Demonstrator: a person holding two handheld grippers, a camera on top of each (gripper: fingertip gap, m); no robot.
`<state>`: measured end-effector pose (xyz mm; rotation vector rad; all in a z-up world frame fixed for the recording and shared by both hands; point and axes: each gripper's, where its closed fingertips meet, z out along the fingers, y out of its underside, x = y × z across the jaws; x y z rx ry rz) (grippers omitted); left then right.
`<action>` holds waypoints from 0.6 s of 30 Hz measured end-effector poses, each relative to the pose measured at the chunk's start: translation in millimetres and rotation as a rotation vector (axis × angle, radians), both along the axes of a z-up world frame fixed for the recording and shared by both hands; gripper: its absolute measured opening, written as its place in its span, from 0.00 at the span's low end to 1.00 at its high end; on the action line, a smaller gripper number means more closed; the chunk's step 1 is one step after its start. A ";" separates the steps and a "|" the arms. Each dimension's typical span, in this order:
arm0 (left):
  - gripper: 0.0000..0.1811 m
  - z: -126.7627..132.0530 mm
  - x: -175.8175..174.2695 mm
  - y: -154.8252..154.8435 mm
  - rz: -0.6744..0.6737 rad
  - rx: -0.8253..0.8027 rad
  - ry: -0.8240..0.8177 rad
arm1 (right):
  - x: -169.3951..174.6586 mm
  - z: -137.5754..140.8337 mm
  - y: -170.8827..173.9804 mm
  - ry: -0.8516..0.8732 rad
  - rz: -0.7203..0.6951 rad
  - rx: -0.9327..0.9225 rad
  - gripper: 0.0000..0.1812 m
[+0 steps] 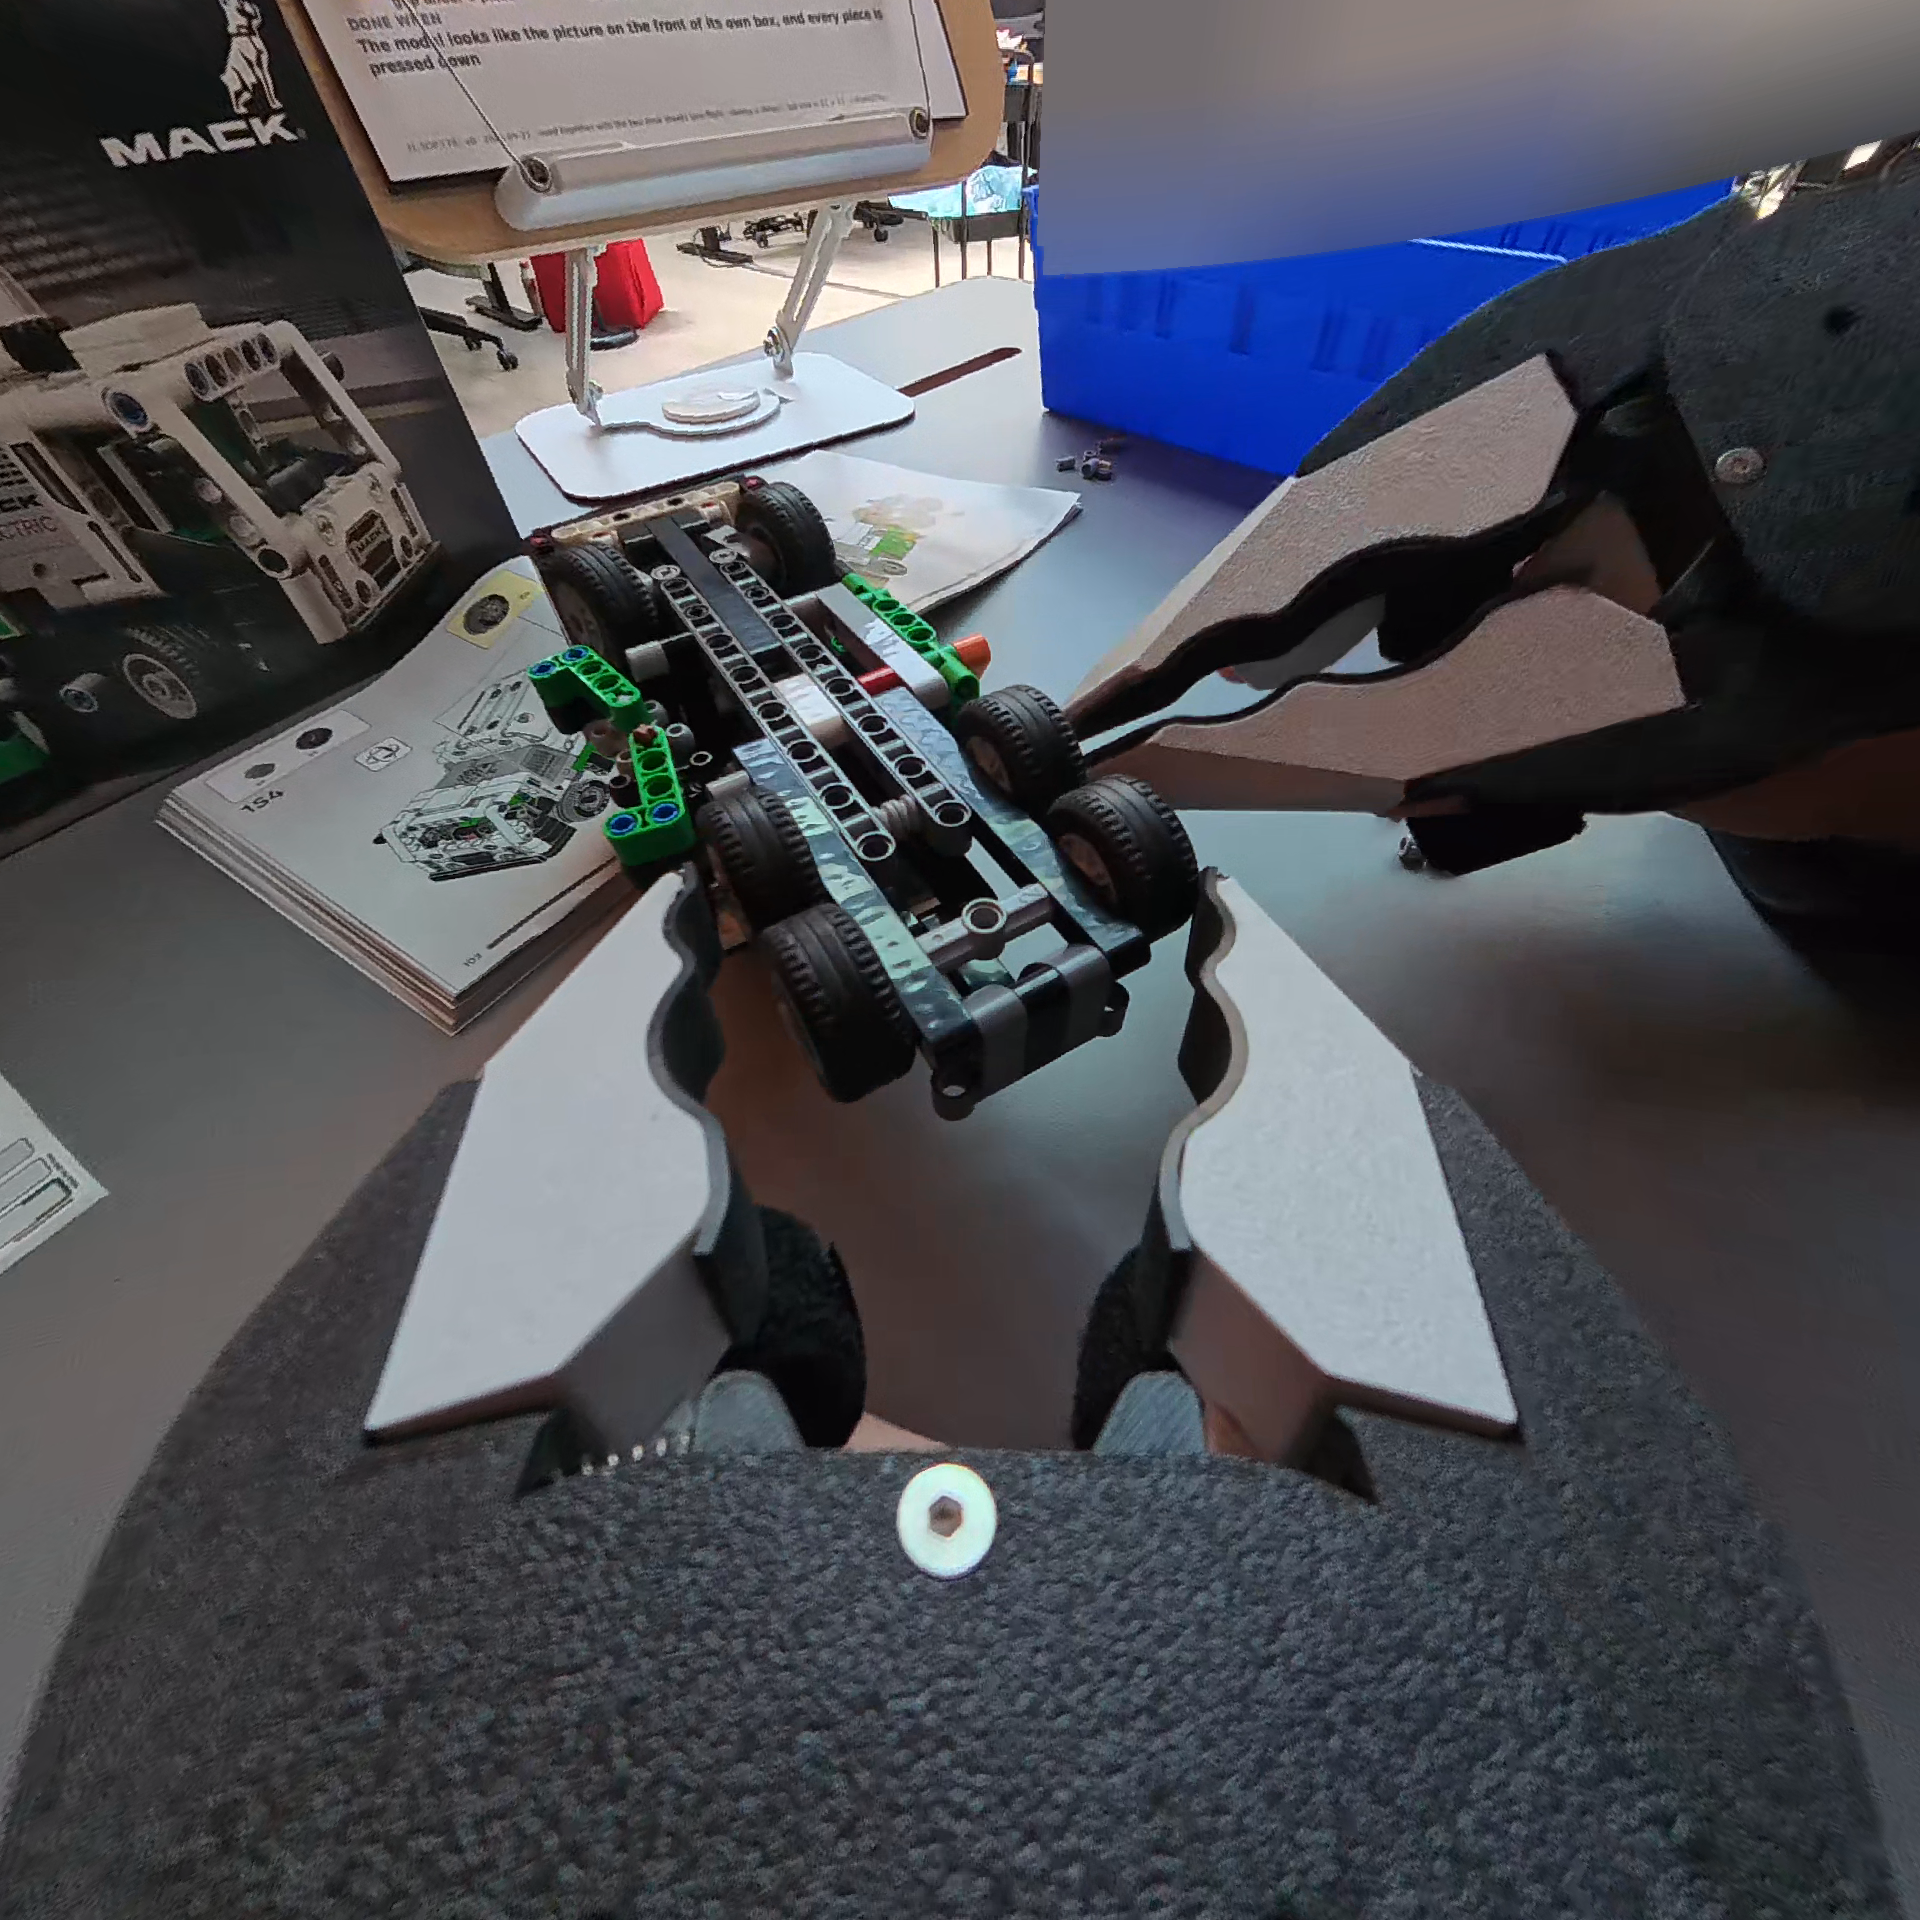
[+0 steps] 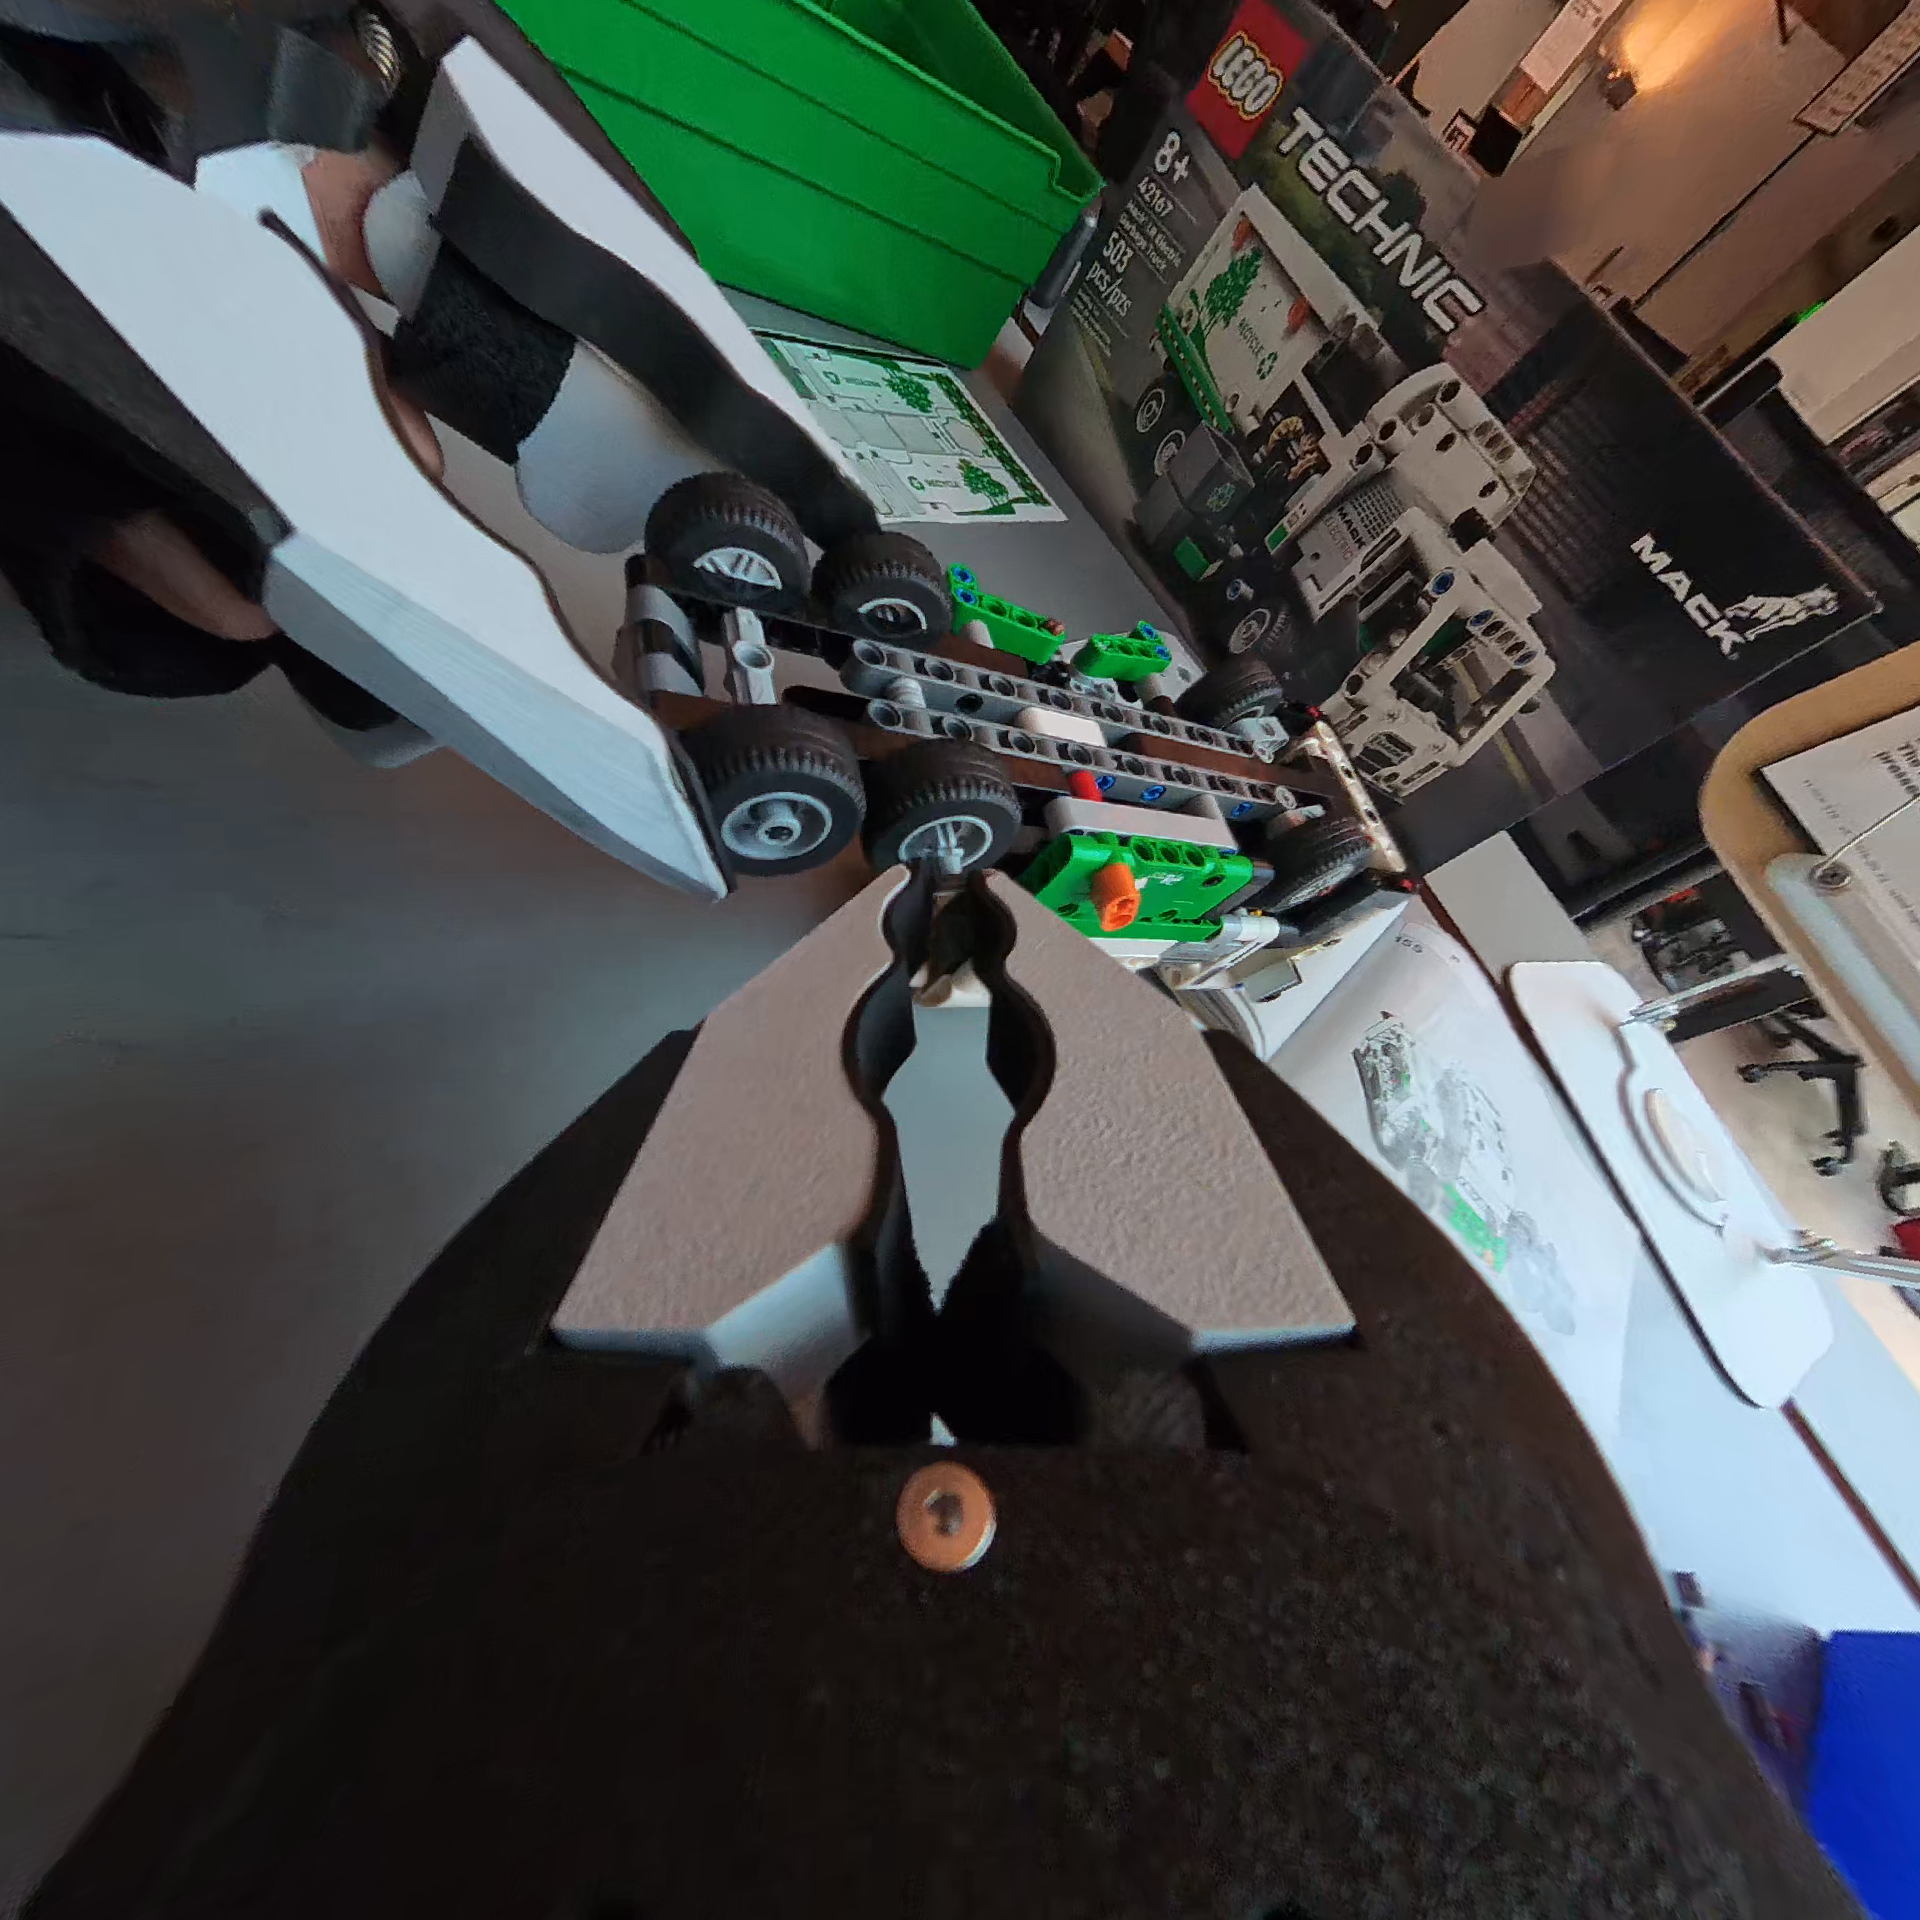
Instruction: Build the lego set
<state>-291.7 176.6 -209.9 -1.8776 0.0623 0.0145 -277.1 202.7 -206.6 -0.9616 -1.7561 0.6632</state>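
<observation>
Chassis [image 1: 852,769] upside down, wheels up, over the desk [image 1: 1455,1039].
Your left gripper [image 1: 940,914] is spread wide around its rear end; your right gripper [image 2: 940,914] is pinched on a small piece [image 2: 948,966] at a rear wheel [image 2: 940,816].

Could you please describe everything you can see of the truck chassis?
The truck chassis is a plastic frame of two long grey holed beams on black rails, lying upside down with six black-tyred wheels up. Green brackets flank its middle, and an orange pin sticks out. The left tool straddles its rear end, open. The right tool, holding a small piece, nears a rear wheel.
</observation>
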 end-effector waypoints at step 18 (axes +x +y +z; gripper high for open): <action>0.49 -1.7 0.3 1.8 0.038 -0.048 0.056 | 2.4 3.8 3.0 -0.008 -0.043 0.391 0.03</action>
